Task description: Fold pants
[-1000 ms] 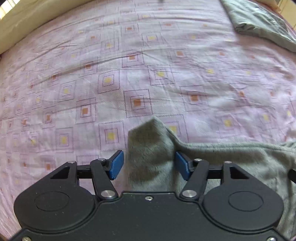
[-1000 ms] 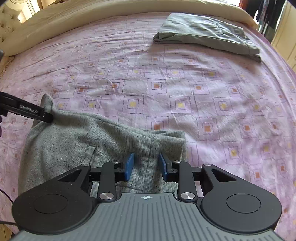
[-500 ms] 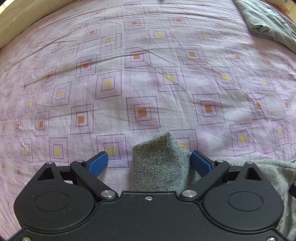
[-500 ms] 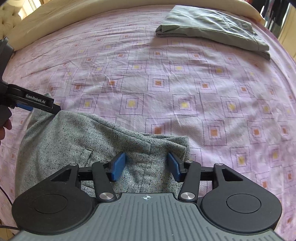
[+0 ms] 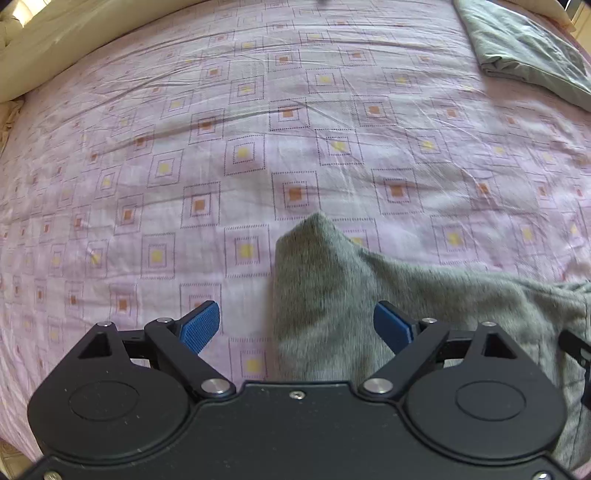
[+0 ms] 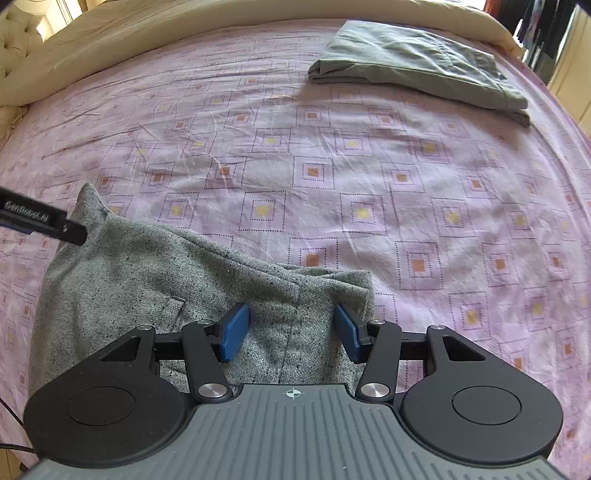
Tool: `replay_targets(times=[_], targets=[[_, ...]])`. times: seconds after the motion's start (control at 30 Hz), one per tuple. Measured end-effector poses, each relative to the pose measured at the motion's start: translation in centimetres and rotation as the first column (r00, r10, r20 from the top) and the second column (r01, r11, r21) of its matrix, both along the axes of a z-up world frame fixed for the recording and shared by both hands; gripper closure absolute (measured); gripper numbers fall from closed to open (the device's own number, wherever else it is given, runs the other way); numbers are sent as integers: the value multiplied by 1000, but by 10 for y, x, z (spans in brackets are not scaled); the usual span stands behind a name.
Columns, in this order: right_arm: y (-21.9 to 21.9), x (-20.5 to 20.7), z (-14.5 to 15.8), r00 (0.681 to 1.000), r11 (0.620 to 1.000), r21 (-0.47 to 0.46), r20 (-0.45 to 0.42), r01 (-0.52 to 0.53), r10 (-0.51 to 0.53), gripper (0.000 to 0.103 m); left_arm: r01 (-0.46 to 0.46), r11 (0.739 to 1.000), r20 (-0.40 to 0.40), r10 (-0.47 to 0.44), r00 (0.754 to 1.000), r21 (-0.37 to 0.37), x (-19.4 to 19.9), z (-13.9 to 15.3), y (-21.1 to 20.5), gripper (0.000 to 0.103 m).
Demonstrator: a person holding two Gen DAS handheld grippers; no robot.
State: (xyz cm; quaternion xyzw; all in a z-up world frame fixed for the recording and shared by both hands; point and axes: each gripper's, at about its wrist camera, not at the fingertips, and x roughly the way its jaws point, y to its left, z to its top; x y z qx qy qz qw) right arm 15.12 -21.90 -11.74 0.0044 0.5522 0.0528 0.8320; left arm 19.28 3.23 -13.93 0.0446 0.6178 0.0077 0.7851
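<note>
Grey pants [image 6: 155, 291] lie on the near part of the bed [image 6: 332, 177], on its pink sheet with little squares. Both tools are open and hold nothing. The right tool [image 6: 291, 330] has its blue pads wide apart over the right end of the pants, by a seam. The left tool [image 5: 295, 326] is open too, over the pointed left corner [image 5: 317, 236] of the pants. Far off to the right lies another folded cloth [image 6: 417, 70], green-grey. A cream blanket [image 6: 184, 33] runs along the far edge.

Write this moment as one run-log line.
left gripper: open | right gripper: open | grey pants: released, lying on bed
</note>
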Motion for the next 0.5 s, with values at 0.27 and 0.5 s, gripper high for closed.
replay_targets(times=[0.27, 0.5], targets=[[-17, -43, 20, 993, 997, 76, 107, 34, -42, 52, 59, 998, 53, -57, 997, -35, -63, 14, 6, 12], [-38, -60, -11, 995, 982, 158, 1, 100, -101, 48, 40, 997, 2, -40, 999, -63, -97, -15, 11, 11]])
